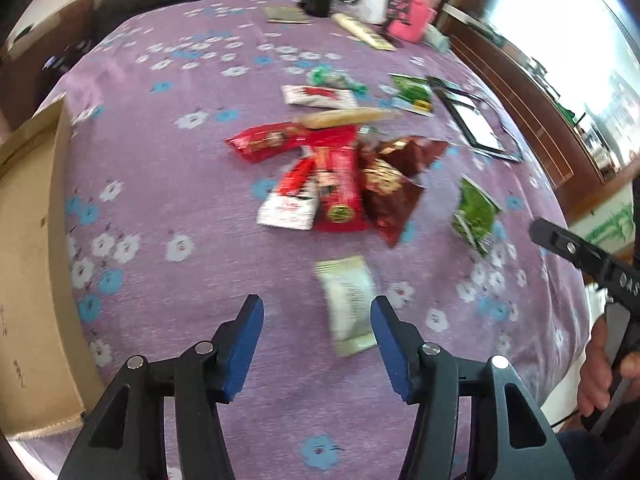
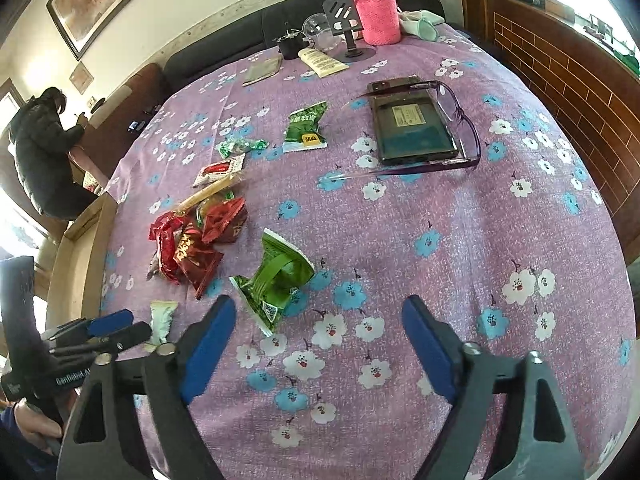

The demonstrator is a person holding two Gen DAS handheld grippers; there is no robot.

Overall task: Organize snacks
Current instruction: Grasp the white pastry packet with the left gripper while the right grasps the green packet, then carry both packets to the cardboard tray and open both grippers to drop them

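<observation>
Snack packets lie scattered on a purple flowered tablecloth (image 1: 172,184). A pile of red and brown packets (image 1: 340,176) sits mid-table; it also shows in the right wrist view (image 2: 192,248). A pale white-green packet (image 1: 350,304) lies just ahead of my open, empty left gripper (image 1: 318,320), close to its right finger. A green packet (image 2: 272,280) lies just ahead of my open, empty right gripper (image 2: 318,320), near its left finger. The left gripper (image 2: 108,330) shows at the left of the right wrist view beside the pale packet (image 2: 162,322).
A cardboard box (image 1: 28,264) stands at the table's left edge. A phone (image 2: 414,128) and purple glasses (image 2: 460,120) lie at the right. A pink bottle (image 2: 376,12), a tube (image 2: 322,62) and a black stand (image 2: 350,36) are at the far edge. A person (image 2: 40,152) stands far left.
</observation>
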